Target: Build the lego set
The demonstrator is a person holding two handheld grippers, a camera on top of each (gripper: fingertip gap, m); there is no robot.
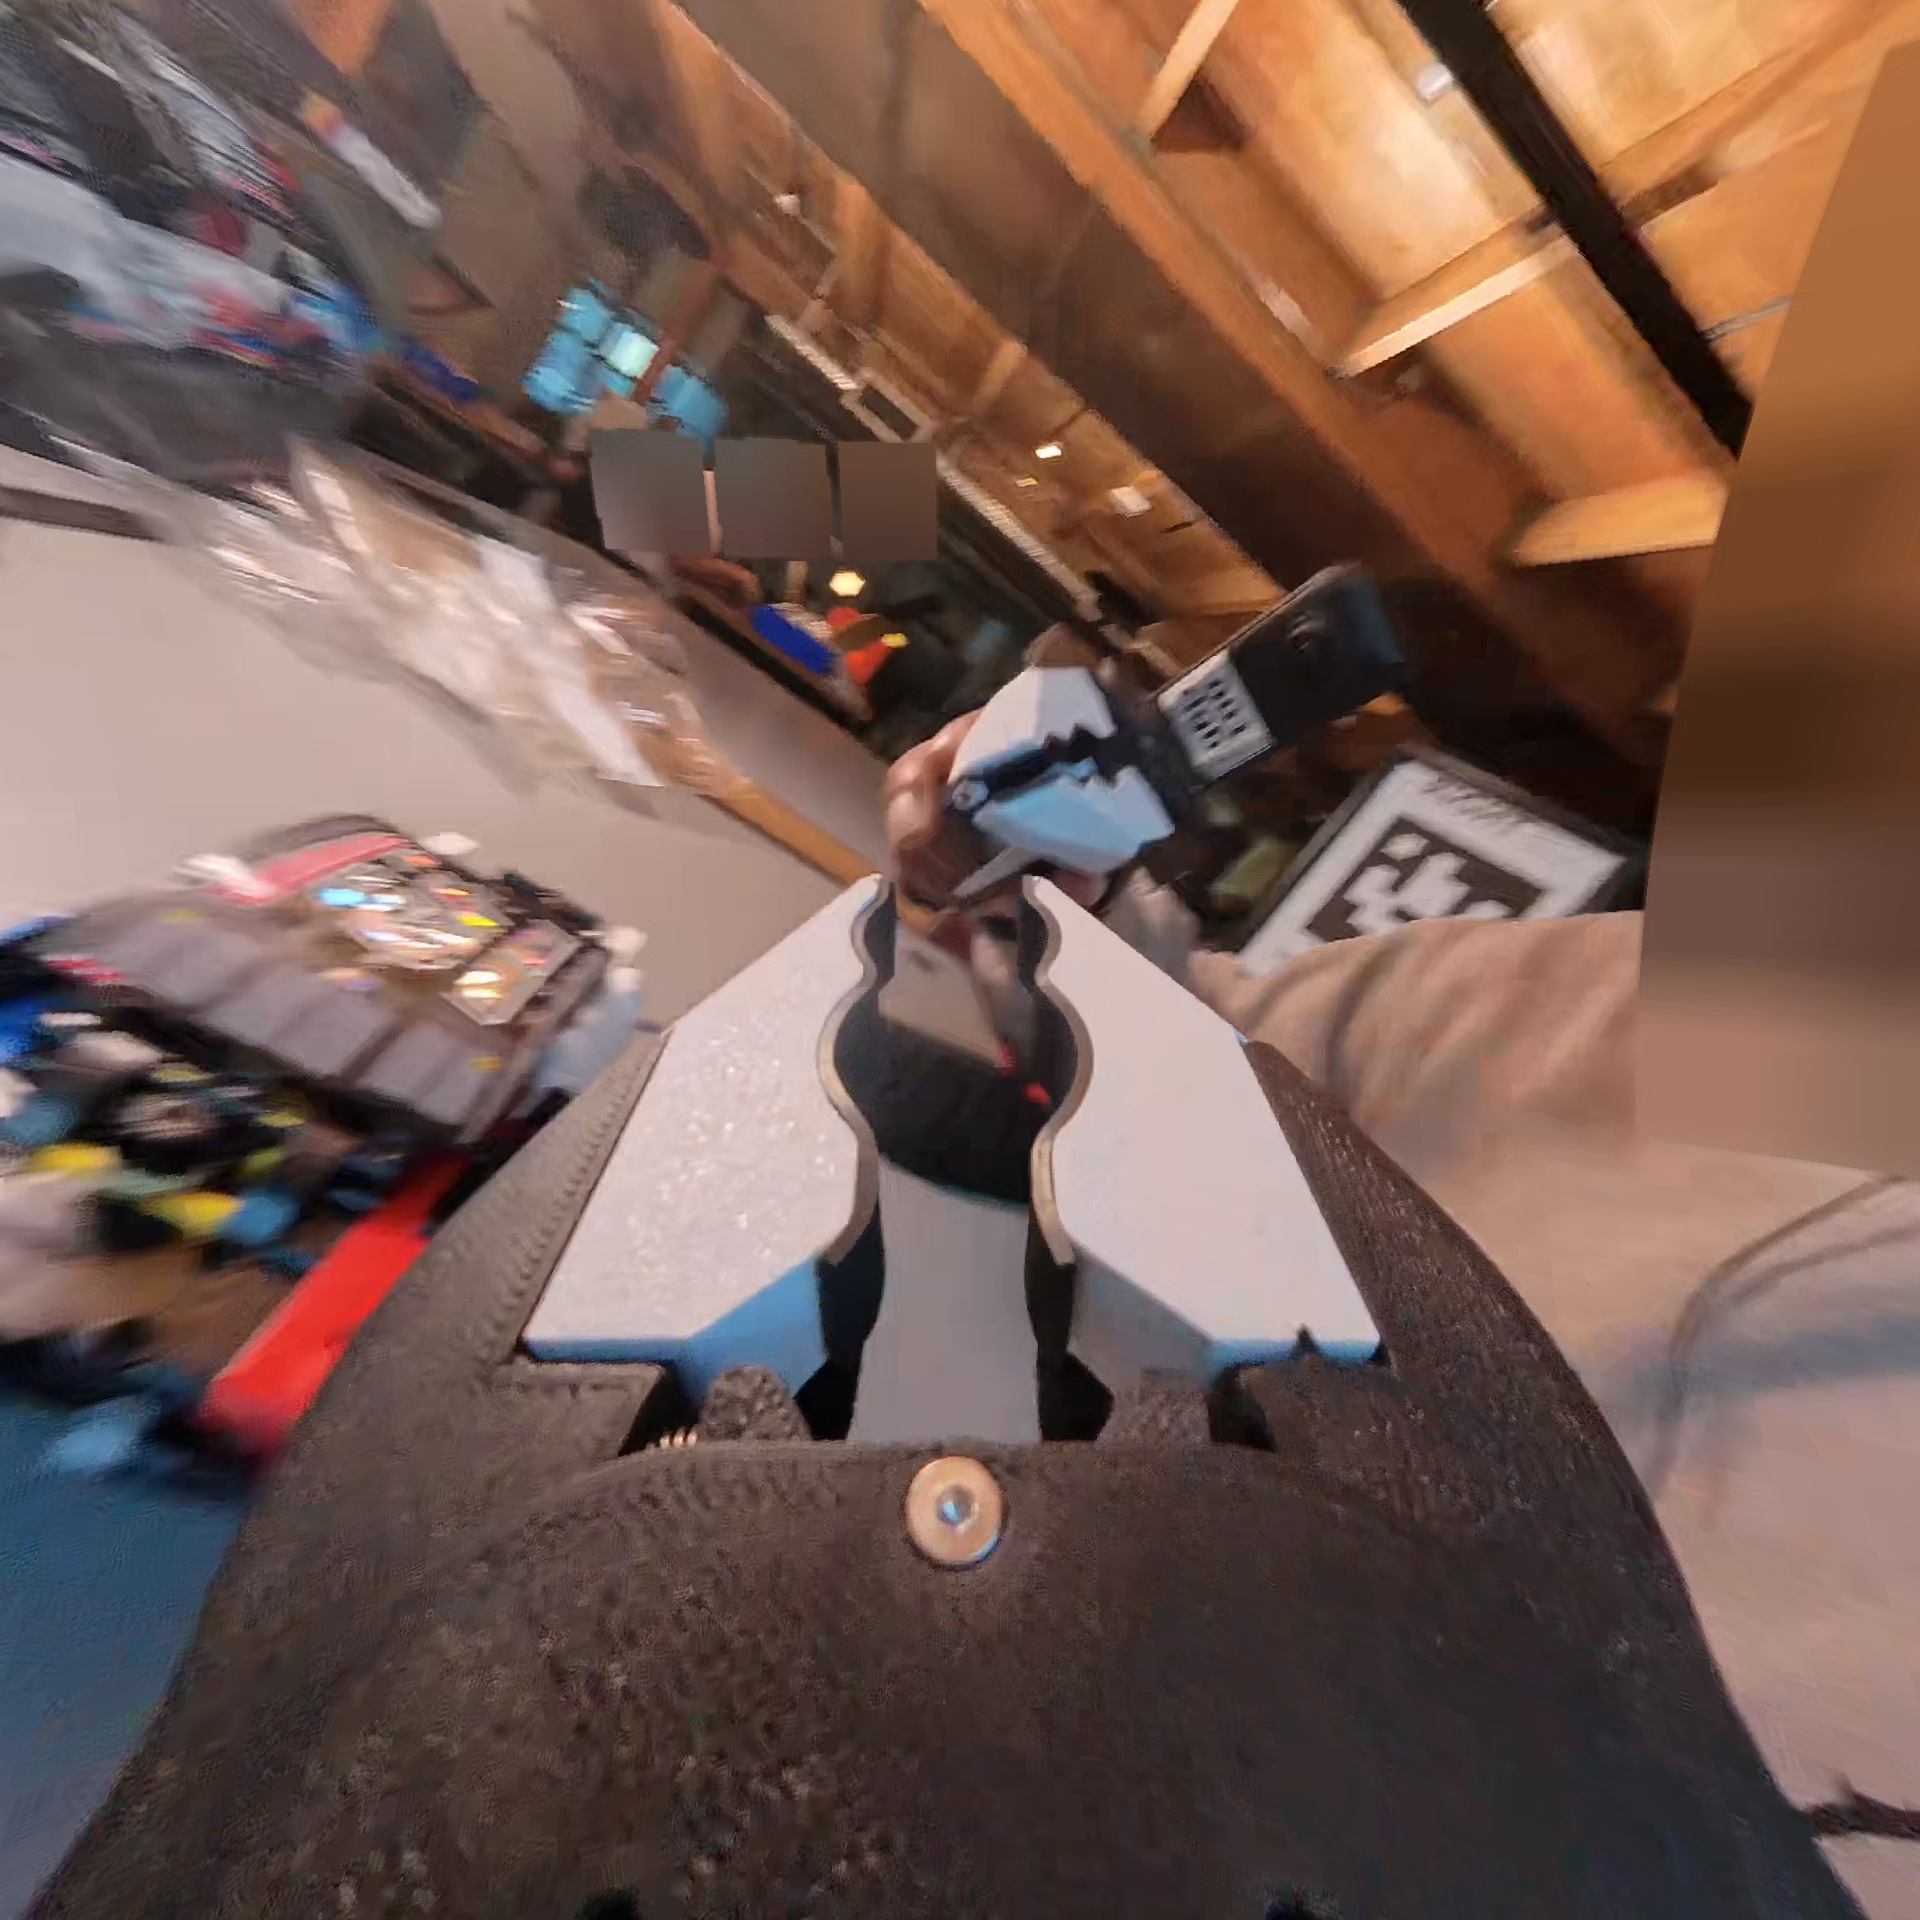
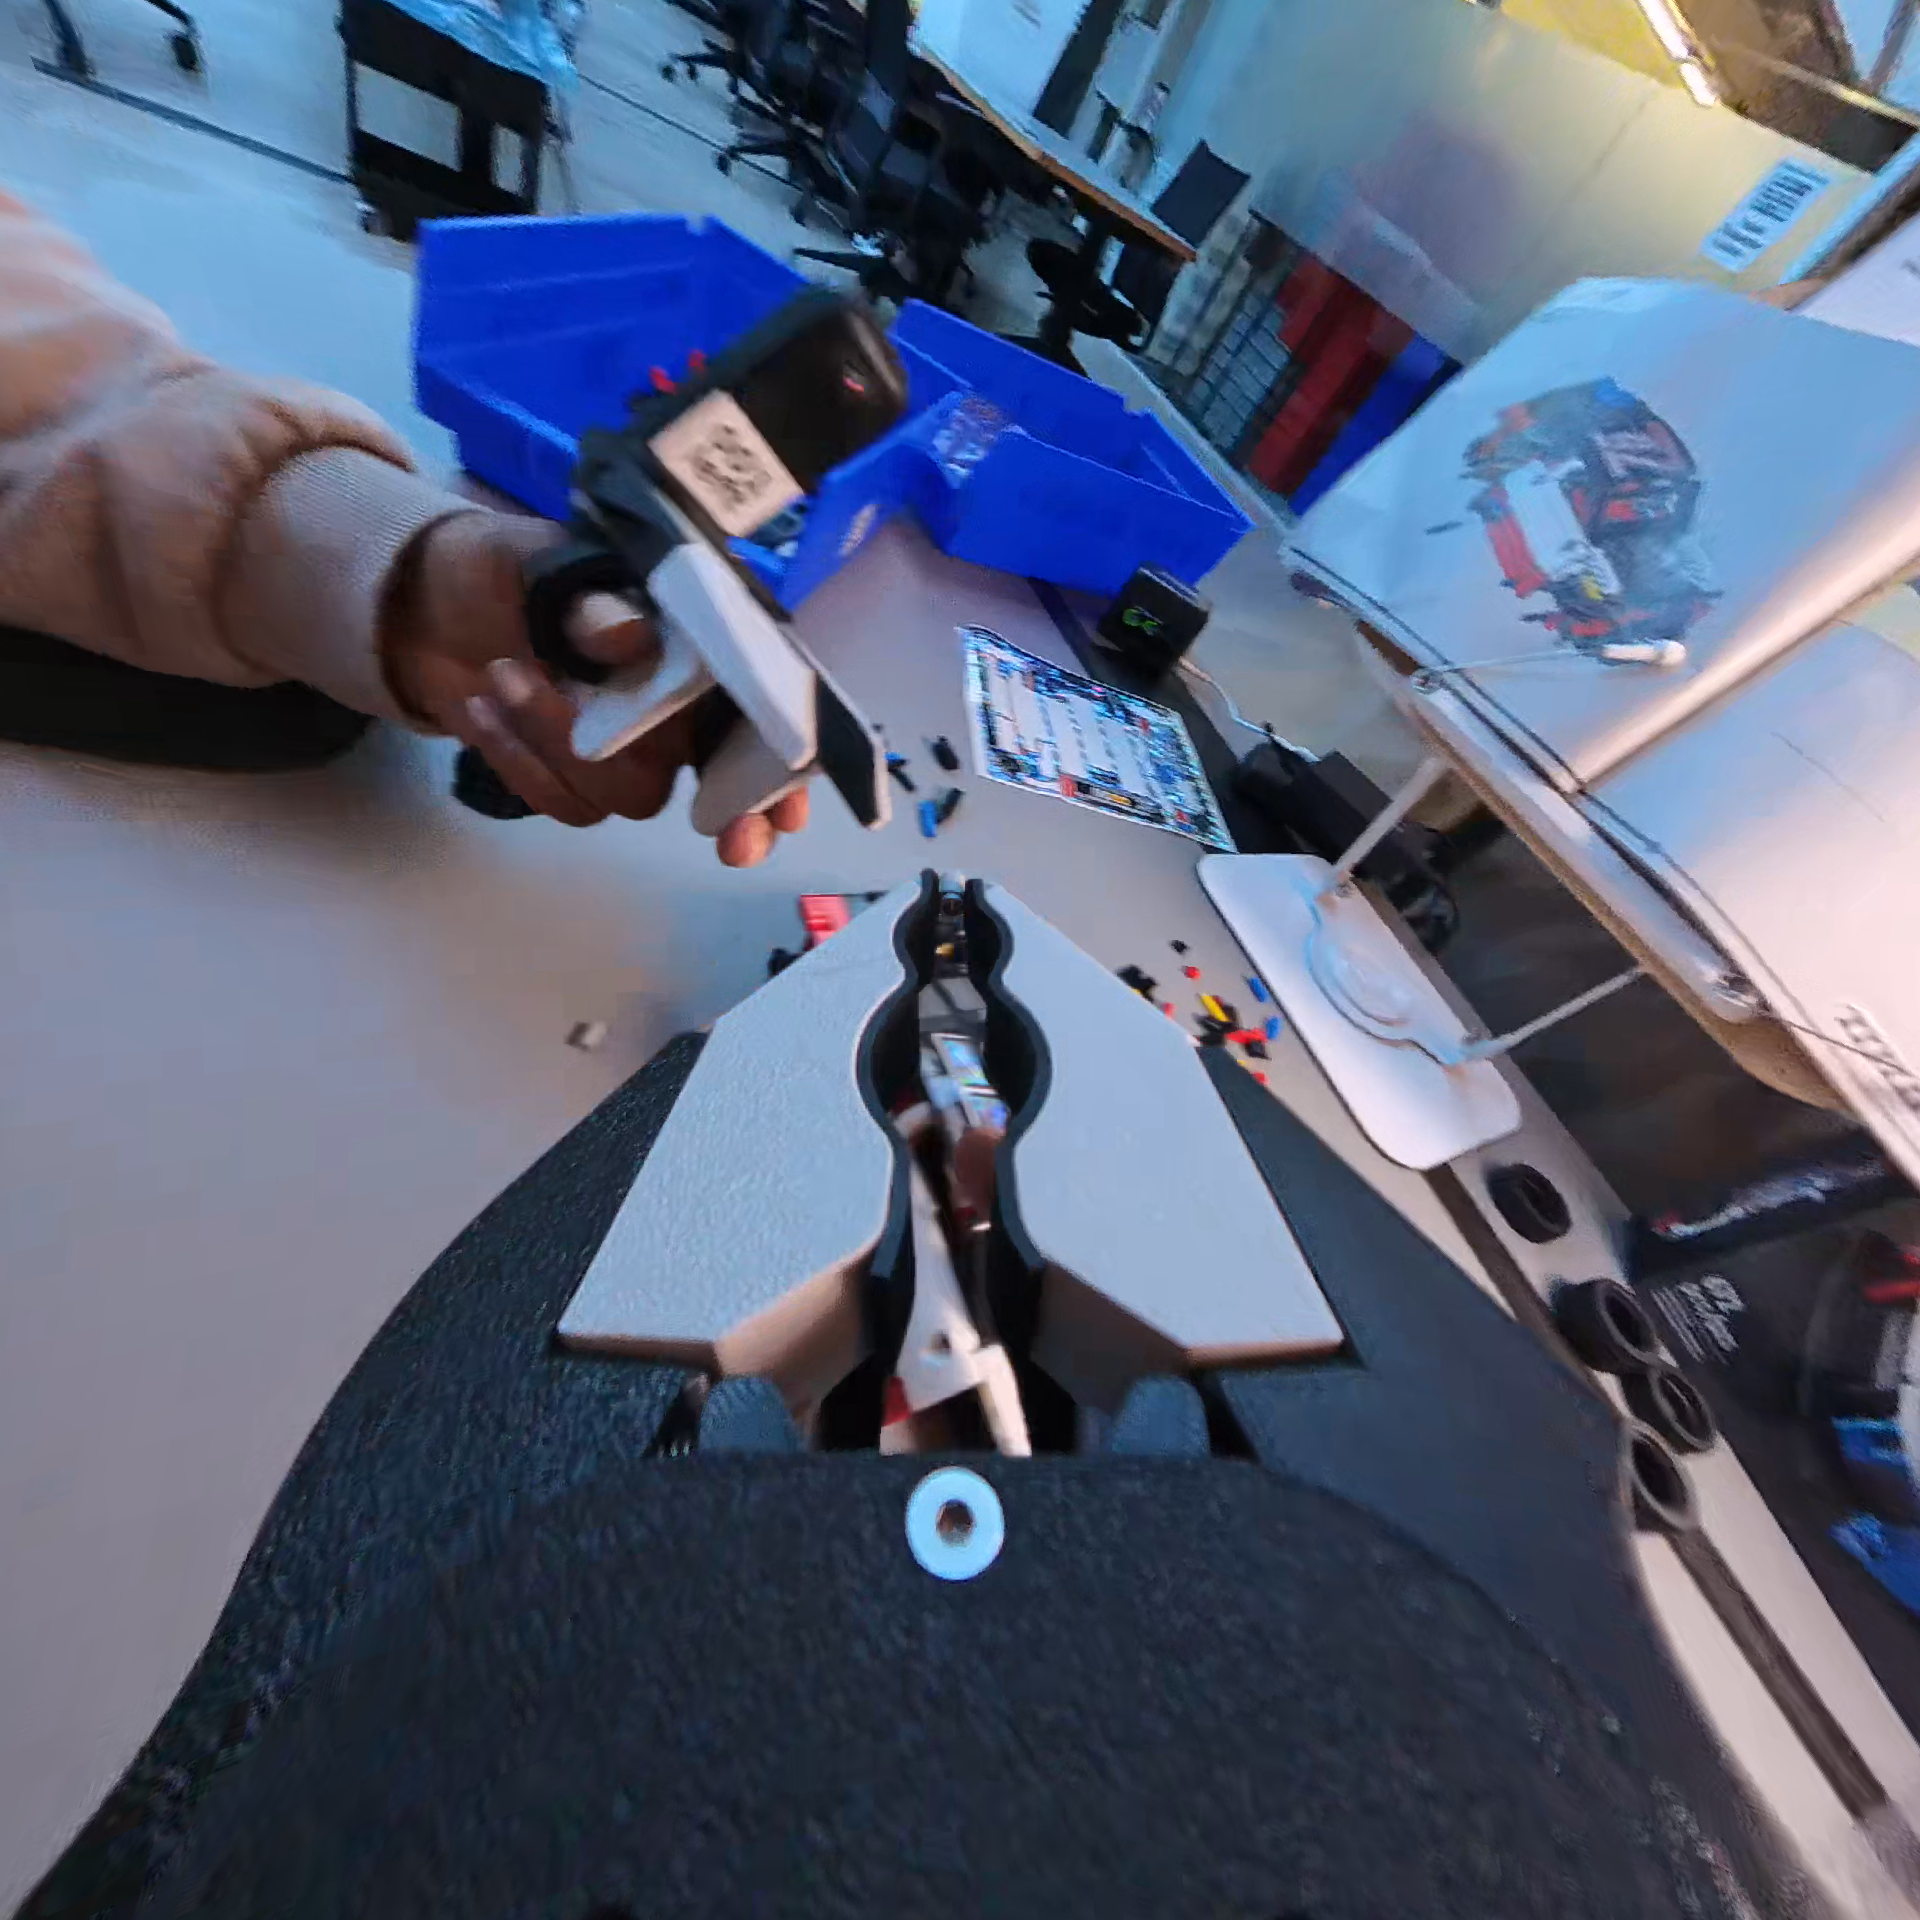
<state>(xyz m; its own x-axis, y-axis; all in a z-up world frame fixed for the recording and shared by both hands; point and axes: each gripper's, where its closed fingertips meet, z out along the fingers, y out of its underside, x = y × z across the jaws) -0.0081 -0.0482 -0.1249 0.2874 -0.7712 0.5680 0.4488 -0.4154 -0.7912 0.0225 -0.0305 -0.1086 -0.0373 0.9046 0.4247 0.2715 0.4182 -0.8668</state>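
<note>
Bare tabletop (image 2: 260,987) left; loose bricks (image 2: 1216,1013) right

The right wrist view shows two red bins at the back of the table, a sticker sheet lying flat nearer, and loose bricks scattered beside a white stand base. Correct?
Not quite: the bins are blue, not red, as the right wrist view shows. The sticker sheet, loose bricks and white stand base are as you say.
</note>
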